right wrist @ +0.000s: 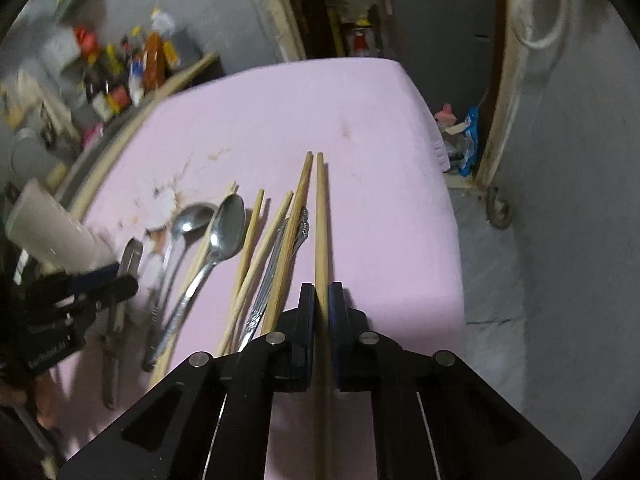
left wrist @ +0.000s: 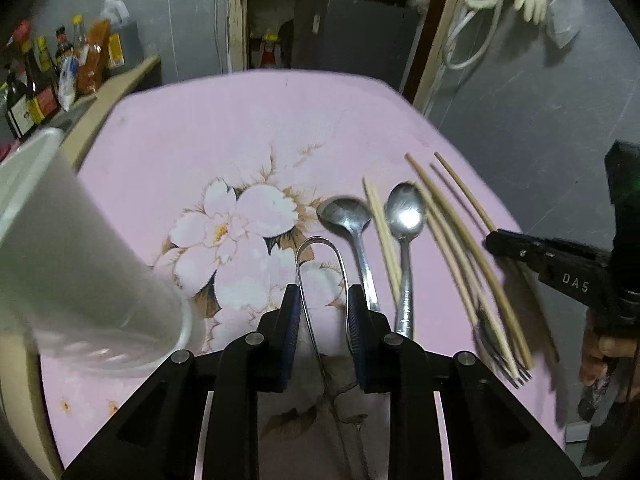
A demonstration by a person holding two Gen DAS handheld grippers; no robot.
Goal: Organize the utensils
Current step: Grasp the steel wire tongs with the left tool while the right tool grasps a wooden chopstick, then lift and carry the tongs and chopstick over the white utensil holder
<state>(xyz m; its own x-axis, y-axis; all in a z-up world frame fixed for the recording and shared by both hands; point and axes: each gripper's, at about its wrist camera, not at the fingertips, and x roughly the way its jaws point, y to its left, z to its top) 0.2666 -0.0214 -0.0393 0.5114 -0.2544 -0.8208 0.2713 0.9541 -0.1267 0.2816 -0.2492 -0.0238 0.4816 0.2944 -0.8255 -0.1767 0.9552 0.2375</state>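
Pickup is under way — in the left wrist view the left tongs [left wrist: 324, 316] clamp a bent metal tool [left wrist: 320, 264] beside the white holder [left wrist: 80, 264]; spoons [left wrist: 404, 216] lie on the counter [left wrist: 240, 128]. In the right wrist view the right tongs [right wrist: 322, 308] are shut on one chopstick [right wrist: 321, 220] — lifting it comes next, I judge.

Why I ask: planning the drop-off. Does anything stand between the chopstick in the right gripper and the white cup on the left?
Yes. The left gripper, shut on metal tongs, stands right before the white cup. Spoons, a fork and loose chopsticks lie flat between; the held chopstick could likely pass above them.
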